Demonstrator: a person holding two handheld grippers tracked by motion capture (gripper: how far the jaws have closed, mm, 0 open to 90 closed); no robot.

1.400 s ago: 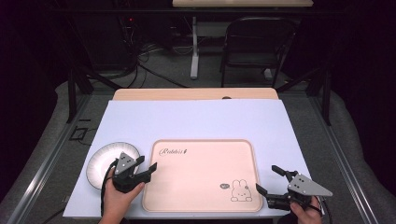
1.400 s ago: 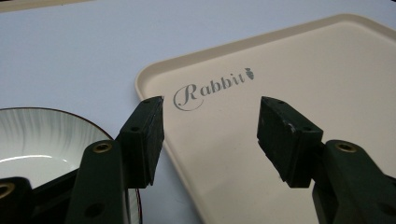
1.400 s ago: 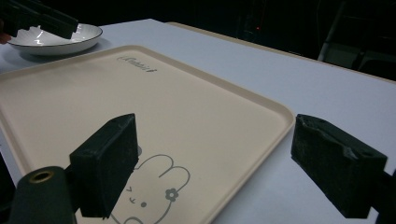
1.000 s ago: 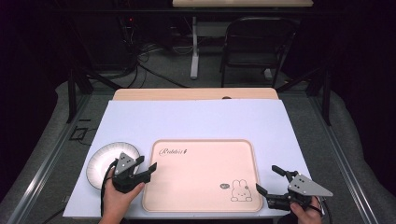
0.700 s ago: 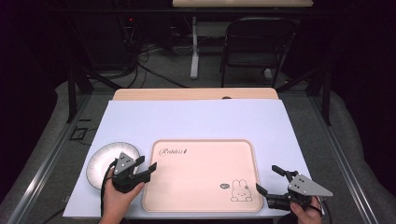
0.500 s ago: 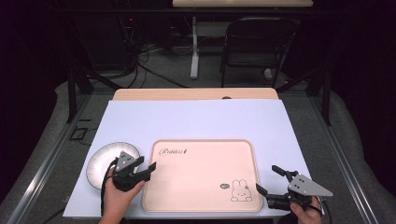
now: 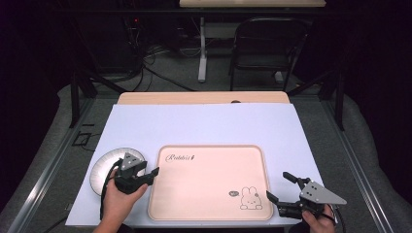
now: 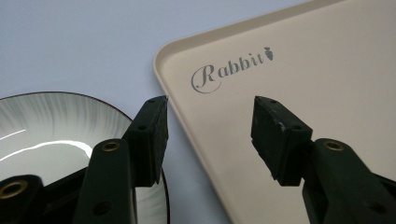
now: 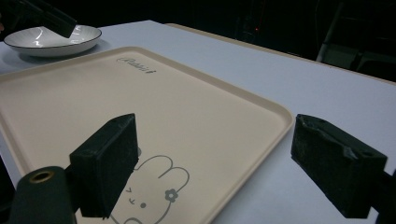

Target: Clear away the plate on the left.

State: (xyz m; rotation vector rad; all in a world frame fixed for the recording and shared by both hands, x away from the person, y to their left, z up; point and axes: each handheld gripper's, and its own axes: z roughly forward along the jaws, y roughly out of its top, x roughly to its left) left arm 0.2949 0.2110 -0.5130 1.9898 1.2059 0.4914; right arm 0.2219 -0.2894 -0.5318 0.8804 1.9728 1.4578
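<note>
Lower left of the high view: white plate [image 7: 108, 165] sitting on the pale sheet [image 7: 204, 126], just beside the tray's left edge. Left gripper [image 7: 145, 173] hovering right over that gap, and yeah, jaws just been closing in a bit, though still pretty wide with nothing pinched. From the left gripper view, one pad [image 8: 154, 135] hanging above the plate rim [image 8: 56, 126], the other above the tray [image 8: 299, 60] near the "Rabbit" lettering, so probably lining up for a grab on the tray edge or the plate rim, hard to call which. Middle: beige tray [image 7: 209, 182] lying flat, empty. Lower right: right gripper [image 7: 278, 187] parked at the tray's near right corner by the bunny drawing, jaws spread wide, holding nothing, apparently idle. Looks like early days, no grip on anything yet.
</note>
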